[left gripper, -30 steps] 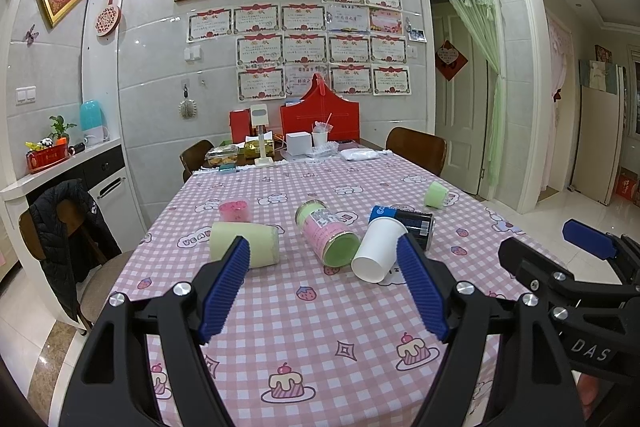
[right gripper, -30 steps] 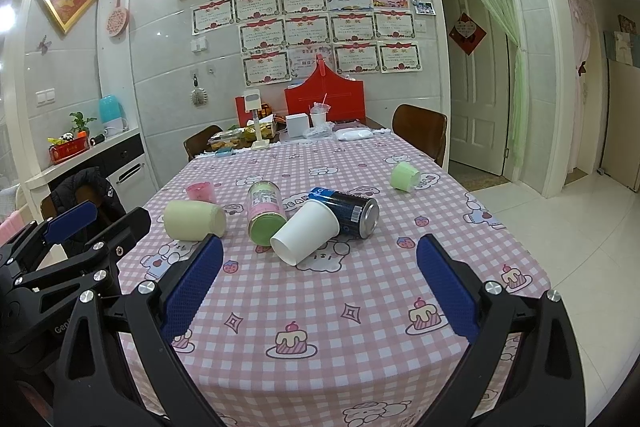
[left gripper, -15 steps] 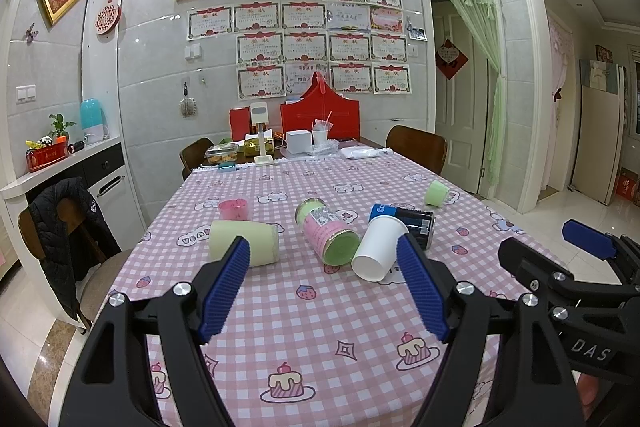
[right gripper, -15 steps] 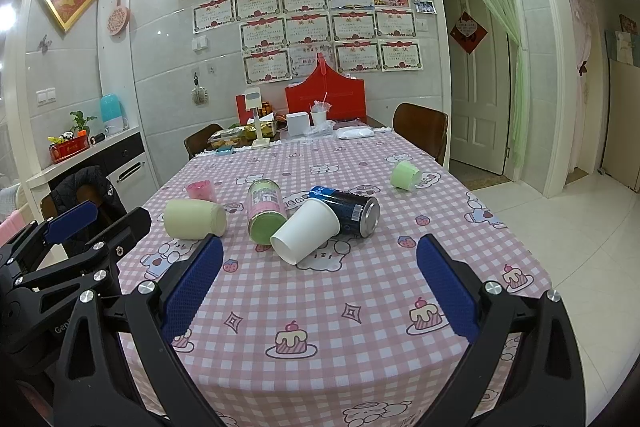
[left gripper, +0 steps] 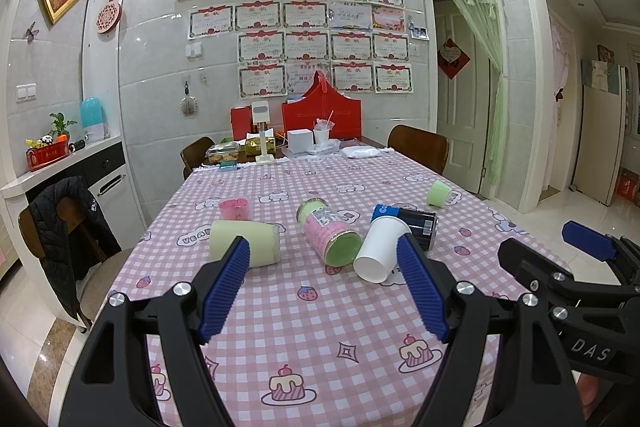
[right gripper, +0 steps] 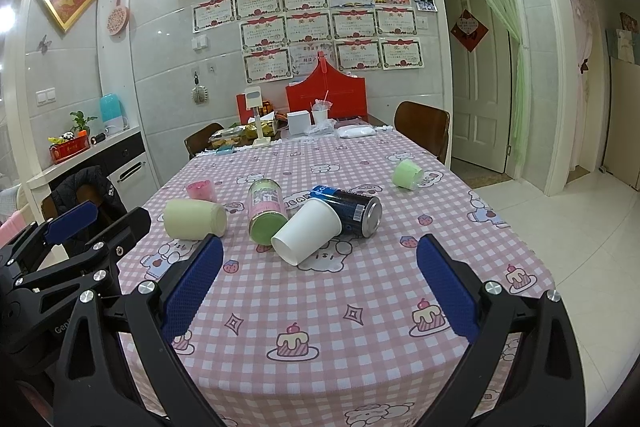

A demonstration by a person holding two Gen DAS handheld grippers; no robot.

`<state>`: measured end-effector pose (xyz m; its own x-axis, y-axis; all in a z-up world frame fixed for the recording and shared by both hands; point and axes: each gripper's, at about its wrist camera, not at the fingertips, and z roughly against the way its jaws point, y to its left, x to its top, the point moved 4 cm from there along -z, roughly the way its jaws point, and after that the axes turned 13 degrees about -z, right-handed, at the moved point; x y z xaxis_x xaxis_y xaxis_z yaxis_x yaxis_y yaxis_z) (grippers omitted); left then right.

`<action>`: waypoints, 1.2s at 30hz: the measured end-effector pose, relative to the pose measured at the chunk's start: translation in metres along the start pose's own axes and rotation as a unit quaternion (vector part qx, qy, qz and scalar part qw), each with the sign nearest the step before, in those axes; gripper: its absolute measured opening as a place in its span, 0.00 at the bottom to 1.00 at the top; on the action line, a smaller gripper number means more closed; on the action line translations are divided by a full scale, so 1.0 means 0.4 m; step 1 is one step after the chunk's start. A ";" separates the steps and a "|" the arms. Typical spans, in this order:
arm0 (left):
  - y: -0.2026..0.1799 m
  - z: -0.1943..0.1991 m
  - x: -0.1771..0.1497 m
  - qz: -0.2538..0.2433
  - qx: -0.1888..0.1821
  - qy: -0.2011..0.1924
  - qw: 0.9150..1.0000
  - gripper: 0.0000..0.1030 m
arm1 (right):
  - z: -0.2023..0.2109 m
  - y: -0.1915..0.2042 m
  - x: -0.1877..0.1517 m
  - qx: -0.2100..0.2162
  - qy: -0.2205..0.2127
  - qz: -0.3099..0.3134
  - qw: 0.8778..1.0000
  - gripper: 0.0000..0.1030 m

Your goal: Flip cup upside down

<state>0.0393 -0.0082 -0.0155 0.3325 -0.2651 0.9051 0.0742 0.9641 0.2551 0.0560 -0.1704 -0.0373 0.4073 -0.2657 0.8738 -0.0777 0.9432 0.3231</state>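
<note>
A white paper cup (left gripper: 380,251) (right gripper: 307,231) lies on its side on the pink checked tablecloth, mouth toward me. A pale green cup (left gripper: 245,242) (right gripper: 195,219) lies on its side to the left. A small green cup (left gripper: 438,193) (right gripper: 407,174) lies tipped at the far right. A pink cup (left gripper: 235,208) (right gripper: 201,190) stands behind. My left gripper (left gripper: 323,285) is open and empty, above the near table. My right gripper (right gripper: 319,285) is open and empty, also short of the cups.
A pink-and-green jar (left gripper: 329,237) (right gripper: 265,209) and a dark blue can (left gripper: 412,225) (right gripper: 352,211) lie beside the white cup. Boxes and a lamp stand at the table's far end (left gripper: 304,143). Chairs flank the table (left gripper: 418,147). A doorway is at the right.
</note>
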 end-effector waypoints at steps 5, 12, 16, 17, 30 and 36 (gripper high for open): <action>0.007 -0.020 0.001 0.001 0.000 0.006 1.000 0.73 | -0.015 0.001 0.001 0.000 0.007 -0.002 1.000 0.91; 0.016 -0.061 -0.016 0.008 -0.006 0.024 1.000 0.73 | -0.048 0.001 -0.002 -0.001 0.023 -0.004 1.000 0.91; 0.023 -0.098 -0.033 0.018 -0.015 0.043 0.999 0.73 | -0.080 0.001 -0.010 -0.001 0.039 -0.005 0.999 0.91; 0.024 -0.109 -0.037 0.020 -0.016 0.048 0.999 0.73 | -0.091 0.001 -0.012 -0.002 0.043 -0.005 0.999 0.91; 0.074 -0.300 -0.095 0.061 -0.031 0.125 0.990 0.73 | -0.270 0.022 -0.022 0.000 0.099 0.007 0.995 0.91; 0.123 -0.409 -0.113 0.111 -0.025 0.166 0.979 0.73 | -0.382 0.043 0.002 0.011 0.126 0.026 0.992 0.91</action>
<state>0.1817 0.0539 -0.0994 0.6331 -0.0357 0.7733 0.0081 0.9992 0.0395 0.1939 -0.1237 -0.0866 0.6171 -0.1564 0.7712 -0.1229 0.9489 0.2908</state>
